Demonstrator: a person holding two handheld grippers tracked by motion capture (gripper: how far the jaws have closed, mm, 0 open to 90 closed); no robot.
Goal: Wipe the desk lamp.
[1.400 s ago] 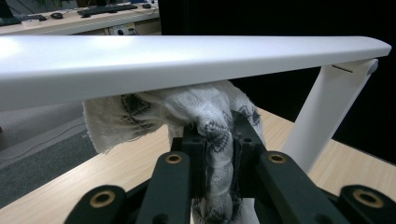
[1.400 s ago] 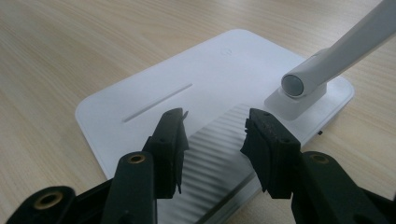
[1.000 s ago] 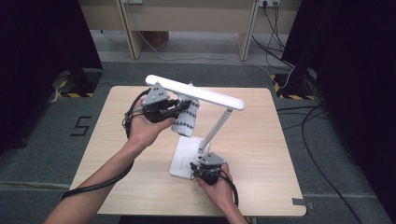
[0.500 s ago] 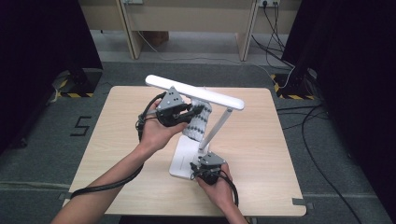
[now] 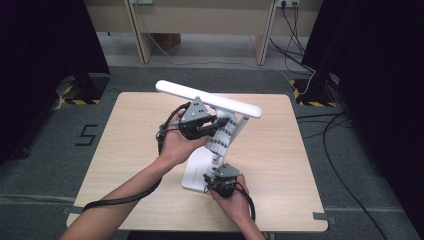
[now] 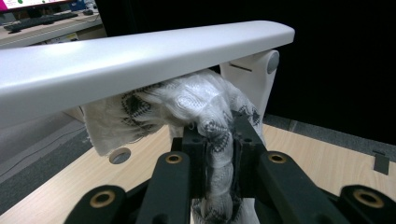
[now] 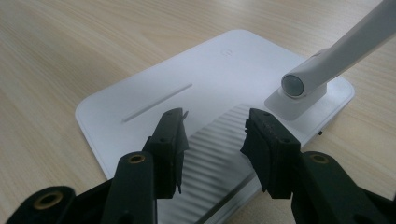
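Cloth (image 6: 205, 100) soft, light, limp; I hold bunched fold, left gripper (image 5: 212, 127) clamped on it, under lamp head (image 5: 207, 98), 12 o'clock of base (image 7: 154, 100). Right gripper (image 7: 214, 140) parted, steadying base, gripping nothing. Since earlier frame, cloth moved toward 3 o'clock along head.

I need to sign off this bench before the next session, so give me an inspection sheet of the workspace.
Surface: wooden table, bare around the lamp.
Job's things: white desk lamp on its base; patterned cloth held under the lamp head.
Clutter: nothing seen.
Grippers: left hand-held gripper shut on the cloth; right hand-held gripper open over the base.
Cables: black cable trailing off the table's near edge.
Surroundings: floor cables, dark curtains.
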